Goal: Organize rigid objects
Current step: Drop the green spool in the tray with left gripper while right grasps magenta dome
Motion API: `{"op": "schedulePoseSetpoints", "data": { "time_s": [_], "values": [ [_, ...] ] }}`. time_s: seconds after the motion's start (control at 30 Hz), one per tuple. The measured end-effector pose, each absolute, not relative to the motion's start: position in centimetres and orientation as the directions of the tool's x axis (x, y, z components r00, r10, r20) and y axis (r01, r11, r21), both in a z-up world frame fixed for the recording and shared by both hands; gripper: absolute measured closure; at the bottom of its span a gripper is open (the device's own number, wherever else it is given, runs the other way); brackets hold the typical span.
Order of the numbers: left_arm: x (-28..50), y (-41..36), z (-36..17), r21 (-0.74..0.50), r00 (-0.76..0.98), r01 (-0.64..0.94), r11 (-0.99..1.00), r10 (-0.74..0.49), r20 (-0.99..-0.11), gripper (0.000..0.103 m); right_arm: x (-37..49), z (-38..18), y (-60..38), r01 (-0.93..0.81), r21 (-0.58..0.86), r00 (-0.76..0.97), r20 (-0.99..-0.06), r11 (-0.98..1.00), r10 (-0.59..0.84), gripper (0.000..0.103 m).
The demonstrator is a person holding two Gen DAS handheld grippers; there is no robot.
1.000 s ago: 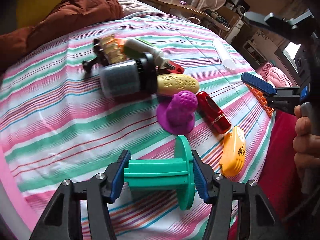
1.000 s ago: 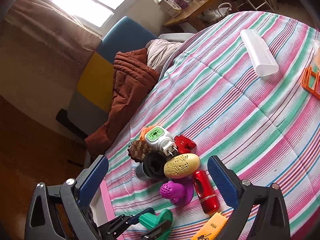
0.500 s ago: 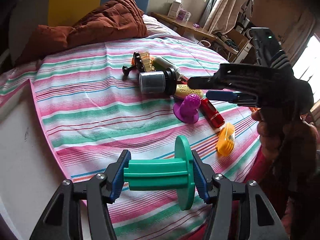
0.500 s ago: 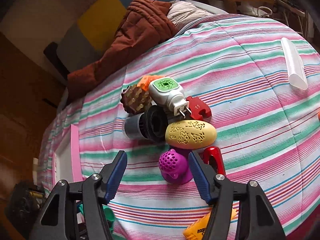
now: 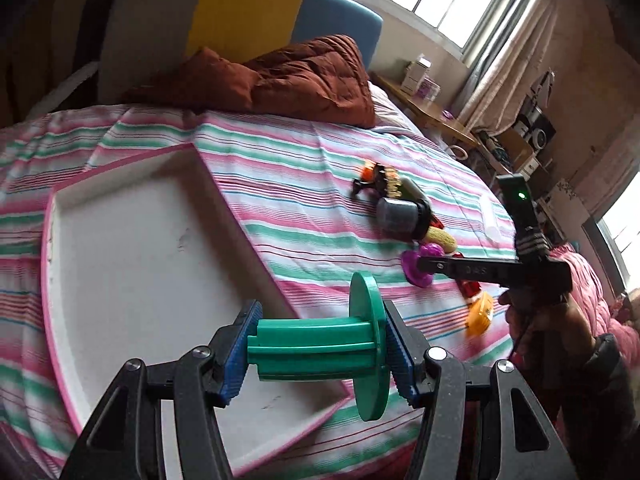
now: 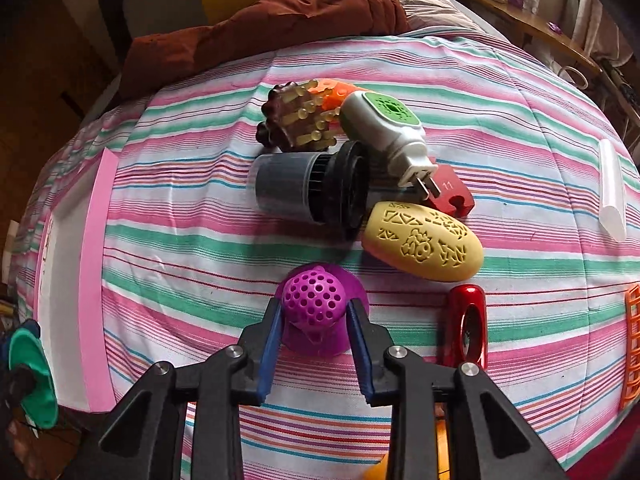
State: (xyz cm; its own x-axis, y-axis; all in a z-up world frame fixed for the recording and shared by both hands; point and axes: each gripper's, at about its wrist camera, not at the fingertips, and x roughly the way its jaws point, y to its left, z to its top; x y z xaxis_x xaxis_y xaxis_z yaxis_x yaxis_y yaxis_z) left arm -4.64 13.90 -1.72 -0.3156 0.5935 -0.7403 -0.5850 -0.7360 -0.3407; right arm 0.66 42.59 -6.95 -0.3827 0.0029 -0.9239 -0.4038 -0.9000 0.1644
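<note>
Your left gripper [image 5: 318,354] is clamped on the green spool [image 5: 320,350], blue pads pressed to both ends, holding it level above the near corner of the white tray [image 5: 132,264] with the pink rim. The tray lies on the striped bedspread [image 5: 280,184].

Your right gripper [image 6: 316,344] sits low over the bedspread with its pads on either side of the purple strainer [image 6: 316,304] — the jaws are narrowed around the perforated dome and look to be touching it, though you cannot tell whether they grip it firmly. The strainer rests on its flared base.

Just right of it lies the red piece [image 6: 466,326]. Beyond are the yellow pod [image 6: 424,242], then the grey cup [image 6: 304,194] on its side — touching the pod. Over the cup leans the white plug [image 6: 384,132], its prongs on a red block [image 6: 452,196]. Farthest in the pile is the brown brush [image 6: 298,118]. A clear tube [image 6: 612,190] lies well apart on the right.
</note>
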Motion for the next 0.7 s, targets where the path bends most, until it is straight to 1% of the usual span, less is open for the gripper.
{"op": "schedulePoseSetpoints", "data": {
  "time_s": [0.2, 0.33, 0.57, 0.7],
  "values": [
    [-9.4, 7.5, -3.9, -0.359, -0.368, -0.41, -0.838, 0.513, -0.776, 0.043, 1.0, -7.3, 42.6, -0.401, 0.169, -0.385, -0.923, -0.901, -0.001, 0.071],
    [-12.8, 5.0, -4.9, -0.345, -0.395, -0.331, -0.878, 0.461, -0.795, 0.043, 0.6, -6.7, 42.2, -0.4, 0.154, -0.38, -0.925, -0.903, 0.01, 0.071],
    [-17.8, 4.8, -6.0, -0.269, -0.448, -0.27, -0.924, 0.368, -0.814, 0.043, 0.5, -6.6, 42.1, -0.404, 0.135, -0.378, -0.925, -0.905, 0.031, 0.071],
    [-19.8, 5.4, -6.1, -0.196, -0.491, -0.262, -0.945, 0.305, -0.816, 0.043, 0.8, -6.5, 42.3, -0.404, 0.13, -0.377, -0.925, -0.906, 0.035, 0.071]
  ]
}}
